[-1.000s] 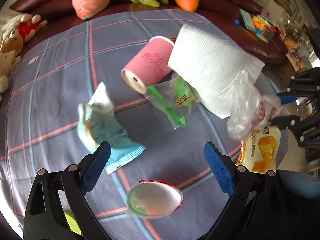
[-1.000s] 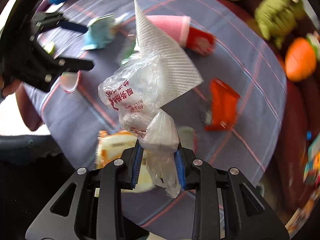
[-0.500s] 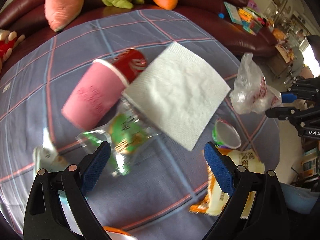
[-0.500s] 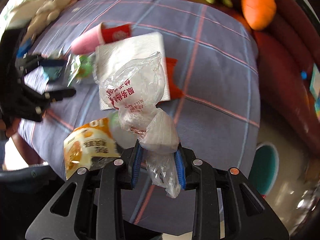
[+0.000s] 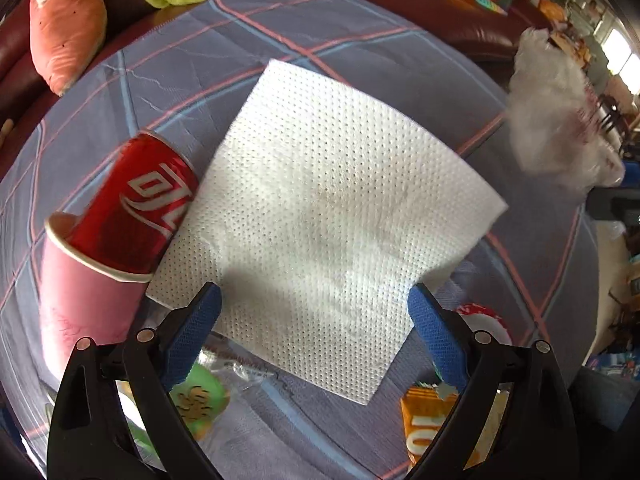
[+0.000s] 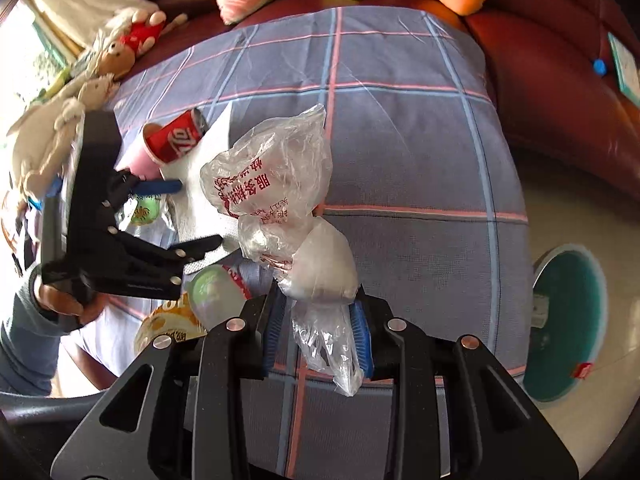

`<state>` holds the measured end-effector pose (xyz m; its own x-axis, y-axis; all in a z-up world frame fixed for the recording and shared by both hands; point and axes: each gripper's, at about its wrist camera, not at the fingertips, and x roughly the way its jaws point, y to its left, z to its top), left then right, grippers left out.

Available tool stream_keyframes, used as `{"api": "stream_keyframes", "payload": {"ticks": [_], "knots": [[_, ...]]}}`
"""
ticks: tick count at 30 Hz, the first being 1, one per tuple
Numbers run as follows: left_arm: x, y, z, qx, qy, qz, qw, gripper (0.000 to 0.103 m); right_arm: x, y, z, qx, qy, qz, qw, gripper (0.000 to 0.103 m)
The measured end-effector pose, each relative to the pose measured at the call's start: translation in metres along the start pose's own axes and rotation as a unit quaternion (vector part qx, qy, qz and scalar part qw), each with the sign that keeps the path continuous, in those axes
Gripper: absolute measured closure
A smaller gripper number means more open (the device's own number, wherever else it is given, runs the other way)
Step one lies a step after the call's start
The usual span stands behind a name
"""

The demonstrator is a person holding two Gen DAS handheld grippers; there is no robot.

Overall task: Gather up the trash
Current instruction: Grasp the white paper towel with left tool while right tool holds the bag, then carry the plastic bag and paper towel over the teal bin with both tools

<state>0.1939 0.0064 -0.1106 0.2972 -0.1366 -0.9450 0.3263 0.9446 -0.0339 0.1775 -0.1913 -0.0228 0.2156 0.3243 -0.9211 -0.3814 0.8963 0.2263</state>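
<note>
Trash pickup on plaid cloth [image 5: 360, 36].
Right gripper [image 6: 318, 320] clenches clear plastic bag [image 6: 276, 184] at centre frame; left gripper [image 5: 314, 320] gapes empty over white napkin [image 5: 320, 216].

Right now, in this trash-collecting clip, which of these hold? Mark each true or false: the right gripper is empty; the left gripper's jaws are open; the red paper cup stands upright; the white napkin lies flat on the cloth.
1. The right gripper is empty. False: it is shut on the clear crumpled plastic bag with red print.
2. The left gripper has open jaws. True: they stand wide over the white dotted paper napkin.
3. The red paper cup stands upright. False: it lies on its side, nested in a pink paper cup.
4. The napkin lies flat on the checked grey tablecloth. True.
</note>
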Motion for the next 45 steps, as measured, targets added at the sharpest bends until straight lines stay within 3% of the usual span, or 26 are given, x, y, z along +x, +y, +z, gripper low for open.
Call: {"api": "stream_keyframes", "payload": {"ticks": [4, 7, 9, 14, 23, 30, 38, 45], "knots": [[0.003, 0.000, -0.007, -0.001, -0.015, -0.004, 0.9999, 0.011, 0.001, -0.018, -0.003, 0.033, -0.010, 0.007, 0.999, 0.073], [0.001, -0.007, -0.011, 0.018, -0.026, 0.024, 0.9992, 0.028, 0.003, -0.026, -0.006, 0.049, -0.015, 0.013, 0.999, 0.073], [-0.001, -0.011, -0.013, 0.023, -0.029, 0.024, 0.9990, 0.037, 0.005, -0.028, -0.007, 0.053, -0.015, 0.016, 0.998, 0.073], [-0.011, -0.020, -0.020, 0.017, -0.034, 0.012, 0.9992, 0.098, 0.006, -0.032, -0.011, 0.067, -0.020, 0.027, 0.997, 0.073], [-0.049, -0.022, -0.018, -0.031, -0.063, -0.007, 0.9975, 0.099, -0.003, -0.041, -0.024, 0.083, -0.032, 0.032, 0.995, 0.073], [-0.093, -0.055, -0.004, -0.027, -0.098, -0.015, 0.9947, 0.099, -0.026, -0.064, -0.039, 0.112, -0.063, 0.029, 0.991, 0.073], [-0.103, -0.146, 0.041, 0.028, -0.118, -0.051, 0.9914, 0.099, -0.079, -0.138, -0.078, 0.189, -0.122, 0.001, 0.974, 0.073], [-0.074, -0.241, 0.075, 0.079, -0.098, -0.087, 0.9883, 0.099, -0.121, -0.214, -0.127, 0.252, -0.157, -0.040, 0.954, 0.072]]}}
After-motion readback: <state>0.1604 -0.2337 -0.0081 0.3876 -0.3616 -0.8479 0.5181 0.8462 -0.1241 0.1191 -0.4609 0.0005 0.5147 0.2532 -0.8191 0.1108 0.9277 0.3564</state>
